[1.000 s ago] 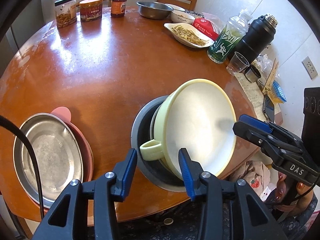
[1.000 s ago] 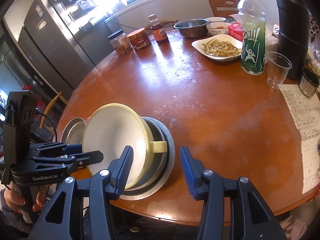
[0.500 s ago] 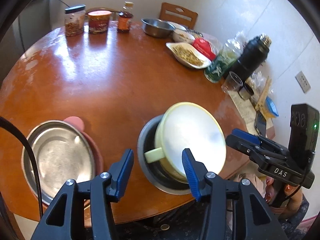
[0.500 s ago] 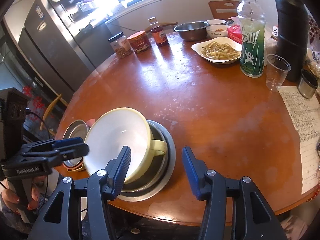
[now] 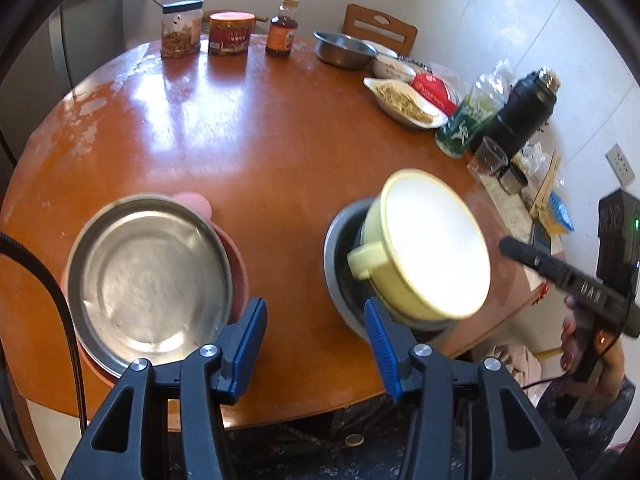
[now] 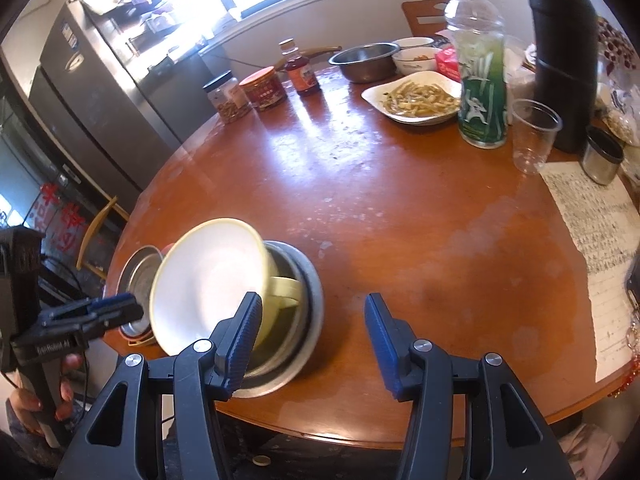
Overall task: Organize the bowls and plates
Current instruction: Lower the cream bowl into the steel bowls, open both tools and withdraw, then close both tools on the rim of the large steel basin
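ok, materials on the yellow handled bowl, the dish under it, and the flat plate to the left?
Yellow handled bowl: likely plastic or melamine, matte and opaque. Grey dish beneath: looks like dull brushed metal. Flat plate: stainless steel, scuffed and reflective, on a pink plate, probably plastic.

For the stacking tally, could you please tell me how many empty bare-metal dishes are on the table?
3: a flat steel plate on the pink plate, a grey metal bowl under the yellow bowl, a steel bowl at the far edge. Others may be nested.

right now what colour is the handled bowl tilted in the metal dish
Pale yellow, white inside; left wrist view.
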{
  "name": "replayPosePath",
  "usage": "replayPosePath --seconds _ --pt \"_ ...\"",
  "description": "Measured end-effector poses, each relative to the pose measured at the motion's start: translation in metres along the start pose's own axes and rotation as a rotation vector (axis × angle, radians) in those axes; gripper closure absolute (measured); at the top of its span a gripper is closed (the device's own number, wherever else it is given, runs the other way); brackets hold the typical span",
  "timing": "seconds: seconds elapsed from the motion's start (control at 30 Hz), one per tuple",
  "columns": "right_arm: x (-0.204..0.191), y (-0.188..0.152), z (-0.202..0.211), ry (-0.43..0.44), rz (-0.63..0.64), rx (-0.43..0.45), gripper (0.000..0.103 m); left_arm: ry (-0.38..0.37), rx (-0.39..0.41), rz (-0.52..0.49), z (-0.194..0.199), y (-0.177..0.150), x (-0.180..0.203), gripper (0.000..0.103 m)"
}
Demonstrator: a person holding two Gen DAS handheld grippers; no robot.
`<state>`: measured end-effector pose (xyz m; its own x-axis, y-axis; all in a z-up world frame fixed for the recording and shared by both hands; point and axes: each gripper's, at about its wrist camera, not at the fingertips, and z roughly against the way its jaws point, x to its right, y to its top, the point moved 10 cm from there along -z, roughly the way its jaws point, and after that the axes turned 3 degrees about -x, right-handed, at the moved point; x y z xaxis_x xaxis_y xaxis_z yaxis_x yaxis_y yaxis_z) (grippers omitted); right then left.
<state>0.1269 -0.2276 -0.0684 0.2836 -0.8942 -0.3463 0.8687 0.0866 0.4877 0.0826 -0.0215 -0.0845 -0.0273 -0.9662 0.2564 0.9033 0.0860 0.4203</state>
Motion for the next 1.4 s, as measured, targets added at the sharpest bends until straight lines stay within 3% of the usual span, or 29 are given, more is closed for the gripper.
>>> replayPosePath --seconds 0.33,0.57,1.4 --pt "0.017 -0.018 -0.015 0.029 -0.008 -0.055 0.049 -0.029 -0.035 0.035 -0.028 -0.015 0.010 0.052" --pt "0.015 -0.017 -0.032 0.068 0.000 -0.091 0.060 -0.037 -0.046 0.050 -0.037 -0.014 0.011 0.052" --pt "0.012 -0.012 -0.056 0.198 0.016 -0.143 0.075 -0.071 -0.054 0.152 -0.059 -0.006 -0.002 0.055"
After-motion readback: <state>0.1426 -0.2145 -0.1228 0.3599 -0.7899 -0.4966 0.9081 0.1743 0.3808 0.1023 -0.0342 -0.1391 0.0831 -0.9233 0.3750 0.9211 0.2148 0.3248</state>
